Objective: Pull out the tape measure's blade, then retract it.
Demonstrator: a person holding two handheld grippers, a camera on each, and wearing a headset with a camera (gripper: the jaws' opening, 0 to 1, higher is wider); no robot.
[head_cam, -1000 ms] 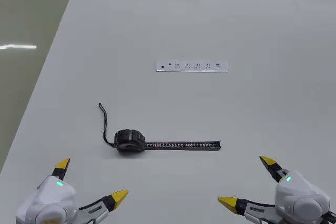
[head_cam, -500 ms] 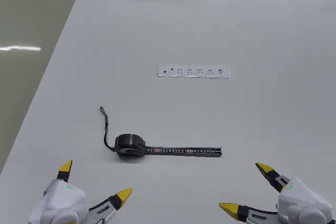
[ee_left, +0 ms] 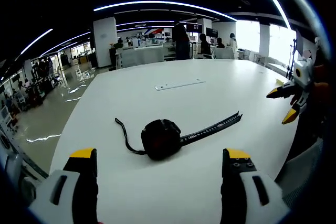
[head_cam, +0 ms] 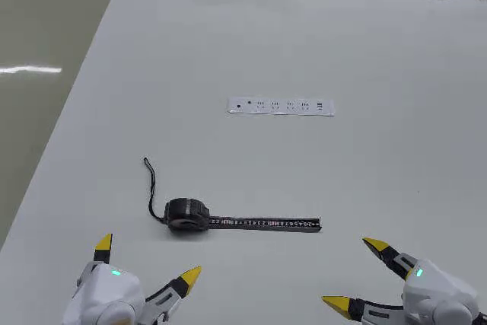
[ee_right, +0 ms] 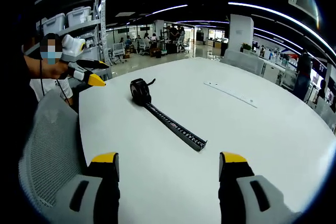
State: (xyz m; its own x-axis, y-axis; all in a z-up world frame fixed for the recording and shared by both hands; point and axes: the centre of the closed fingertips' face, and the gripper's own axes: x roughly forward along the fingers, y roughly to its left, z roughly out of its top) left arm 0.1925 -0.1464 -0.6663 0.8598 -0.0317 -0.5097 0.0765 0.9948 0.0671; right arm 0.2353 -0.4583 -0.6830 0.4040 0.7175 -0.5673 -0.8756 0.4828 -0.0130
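Observation:
A black tape measure (head_cam: 187,214) lies on the white table, its dark blade (head_cam: 266,224) pulled out to the right and a wrist cord (head_cam: 151,180) trailing behind it. My left gripper (head_cam: 145,260) hovers open near the table's front edge, just in front of the case (ee_left: 161,138). My right gripper (head_cam: 354,275) stands open at the front right, short of the blade's tip (ee_right: 198,144). Neither holds anything. The case (ee_right: 139,89) lies beyond the blade in the right gripper view.
A white power strip (head_cam: 281,106) lies flat further back on the table (head_cam: 380,58); it also appears as a power strip (ee_left: 179,84) and a power strip (ee_right: 230,93) in the gripper views. The table's left edge drops to a shiny floor. People and desks stand far behind.
The head camera has tilted a little, shifting the scene down. Both grippers have edged slightly inward toward the tape measure. The tape measure and its blade have not moved.

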